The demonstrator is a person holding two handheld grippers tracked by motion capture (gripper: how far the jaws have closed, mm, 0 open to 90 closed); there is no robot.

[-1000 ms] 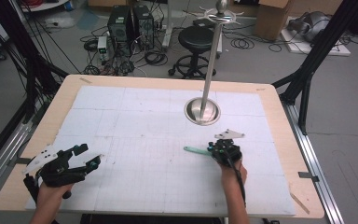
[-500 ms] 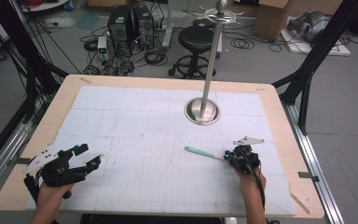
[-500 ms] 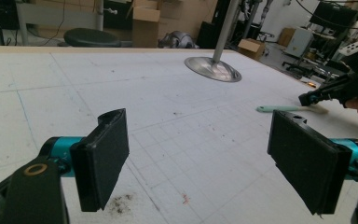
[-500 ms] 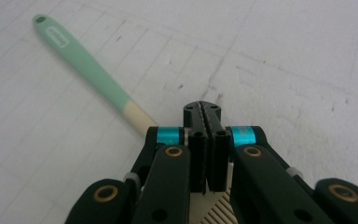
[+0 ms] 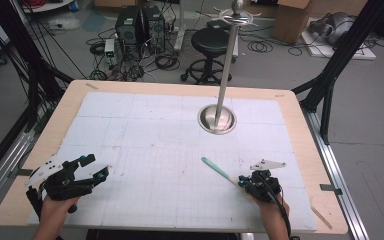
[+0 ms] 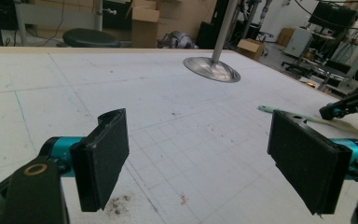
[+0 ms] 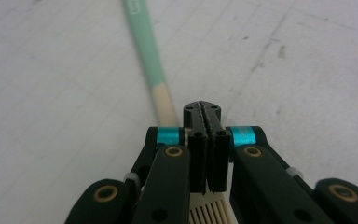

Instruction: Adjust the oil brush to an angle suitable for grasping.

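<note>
Mint-green toothbrush (image 5: 219, 170) with cream end lying flat; right gripper (image 7: 207, 112) pressed together, apparently on nothing. Left gripper (image 6: 205, 154) spread wide.

Table (image 5: 300, 107): pale wood top with rounded corners, spanning most of the frame in the high view; bare wood shows as a border all round.
Mat (image 5: 145, 135): white gridded sheet covering nearly the whole top; faint dark scuffs and specks at the lower middle of the left gripper view.
Stand (image 5: 217, 120): round metal base on the mat, right of centre in the upper half; a thin pole rises from it.
Comb (image 5: 215, 167): mint-green handle, pale at its toothed end, lying flat and slanted on the mat at lower right.
</note>
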